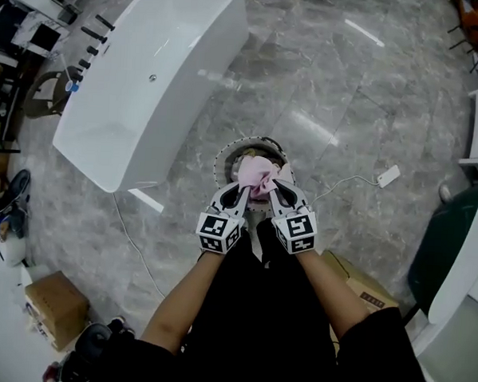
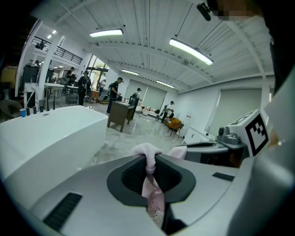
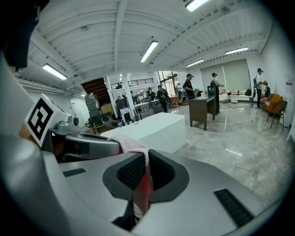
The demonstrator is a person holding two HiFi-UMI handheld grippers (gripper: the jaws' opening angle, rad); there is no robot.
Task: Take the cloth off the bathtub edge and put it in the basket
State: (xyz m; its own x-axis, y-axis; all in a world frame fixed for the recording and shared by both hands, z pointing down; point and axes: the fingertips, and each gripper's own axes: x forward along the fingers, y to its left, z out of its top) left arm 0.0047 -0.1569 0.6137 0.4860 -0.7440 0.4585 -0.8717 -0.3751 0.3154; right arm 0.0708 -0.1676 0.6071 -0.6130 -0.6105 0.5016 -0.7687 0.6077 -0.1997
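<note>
Pinching a soft, crumpled pink cloth (image 1: 260, 173) from two sides. Pressing the left tongs (image 1: 240, 191) onto one fold and the right tongs (image 1: 277, 190) almost flat together onto another. Showing, in both gripper views, a thin strip of fabric trapped between dark ribbed pads, with the rest spilling out over the tips.

Holding the cloth bunched between the two tips, clear of the long white glossy bathtub (image 1: 157, 70) and well apart from its edge. Hovering it directly over the mouth of the round, open-topped grey basket (image 1: 227, 151). Showing that basket on the grey marble floor (image 1: 324, 87), just off the bathtub's nearer end corner and right in front of the person's knees.

Judging the step in hand as the tail of the carry: removal from the tub edge done, release into the basket not yet made. Not telling from the head view whether the underside of the cloth is already touching the inside of the basket.

Calling next for bringing the bundle down inside the rim, then spreading both tongs at once. Watching for thin fabric clinging to the ribbed pads or draping over the rim instead of dropping fully inside.
</note>
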